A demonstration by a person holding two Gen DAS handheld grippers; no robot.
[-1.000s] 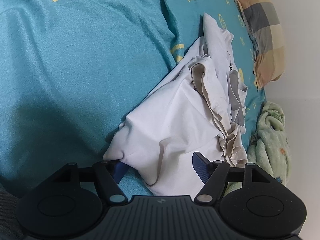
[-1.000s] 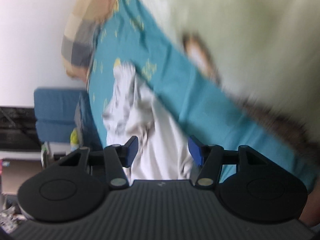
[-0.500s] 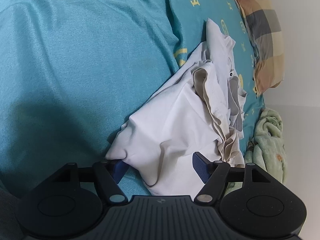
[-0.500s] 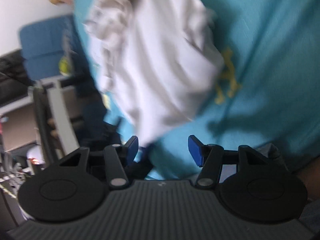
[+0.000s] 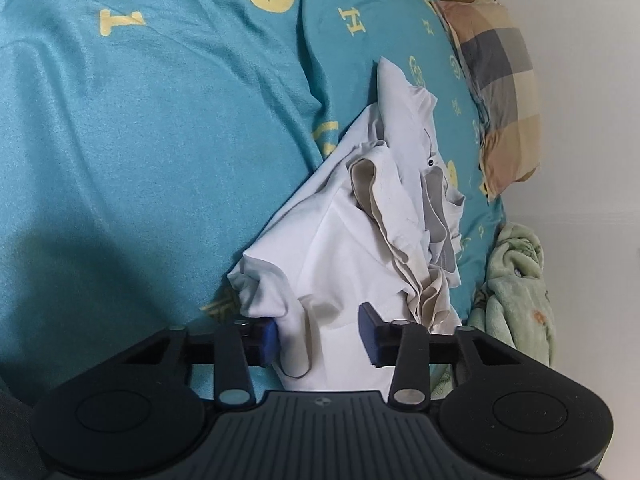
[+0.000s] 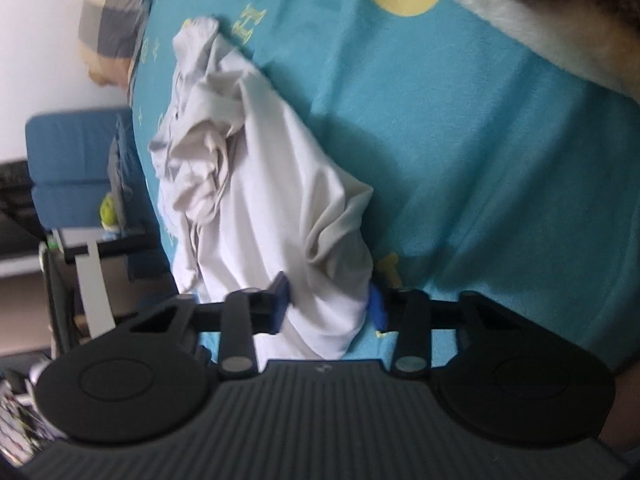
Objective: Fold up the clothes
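Note:
A crumpled white shirt [image 5: 352,248] with beige and grey trim lies on a teal bedspread [image 5: 140,140] printed with yellow letters and smileys. My left gripper [image 5: 318,338] sits at the shirt's near edge. Its jaws are closing, with a hanging fold of the hem between them, and a gap still shows beside the right pad. In the right wrist view the same shirt [image 6: 260,200] bunches toward my right gripper [image 6: 328,304]. Those jaws are also closing, and the shirt's near corner fills the space between the blue pads.
A plaid pillow [image 5: 500,92] rests at the bed's far right by the white wall, and a green fleece blanket [image 5: 516,288] is heaped below it. The right wrist view shows a blue seat [image 6: 68,160] and dark furniture [image 6: 80,248] beside the bed, and a furry pale blanket edge [image 6: 500,20].
Both grippers' jaws have narrowed around the shirt's near edge. The right gripper swung down from a blurred high view to the shirt's corner. The left gripper stayed almost in place.

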